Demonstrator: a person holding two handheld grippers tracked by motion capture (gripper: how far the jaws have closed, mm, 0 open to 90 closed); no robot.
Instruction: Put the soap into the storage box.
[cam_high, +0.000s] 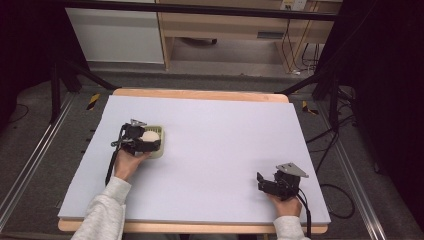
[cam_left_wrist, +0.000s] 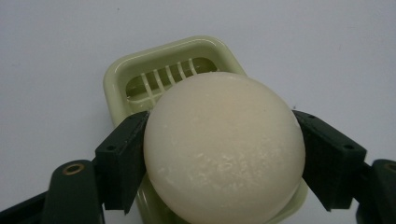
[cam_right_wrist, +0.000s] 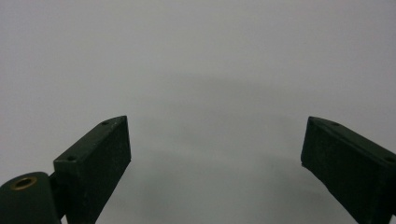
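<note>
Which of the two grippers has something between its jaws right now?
The left gripper: its jaws press both sides of the round cream soap above the pale green slotted dish. The right gripper stands open over bare table.

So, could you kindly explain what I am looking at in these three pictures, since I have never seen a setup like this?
A person sits at a table covered in pale grey and holds a hand tool in each hand; each tool ends in a gripper with two black jaws. The high view looks down from above. The other two pictures come from small cameras riding on the tools, looking along the jaws. The left gripper is shut on a round cream-white soap, above a pale green soap dish with a slotted floor; whether the soap touches the dish cannot be told. The right gripper is open, holds nothing, and faces bare table near the front edge.
</note>
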